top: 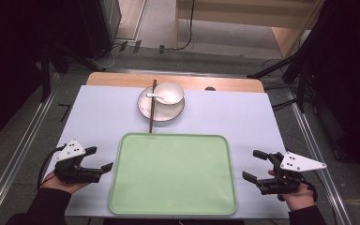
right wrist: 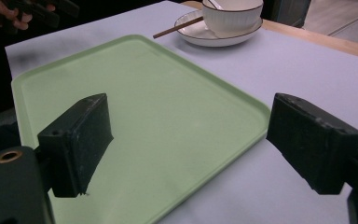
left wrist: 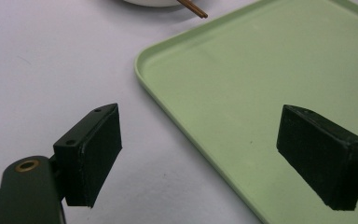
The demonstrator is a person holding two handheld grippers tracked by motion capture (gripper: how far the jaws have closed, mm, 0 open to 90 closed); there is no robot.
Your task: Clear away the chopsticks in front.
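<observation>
At the left of the high view, the left gripper is held in a hand just beside the left edge of the green tray, its jaws spread wide with nothing between them; in the left gripper view the same two black jaws are seen parted above the tray's near-left corner and the pale table cover. The tray is seen lying flat on the cover in the middle of the table, nearest the person, and nothing is seen on it. Beyond its far edge, a white bowl is seen standing on a plate, with a white spoon resting in the bowl and brown chopsticks laid across the plate's left side, their near tips pointing toward the tray. At the right, the right gripper is held just beside the tray's right edge, its jaws likewise wide apart and holding nothing.
</observation>
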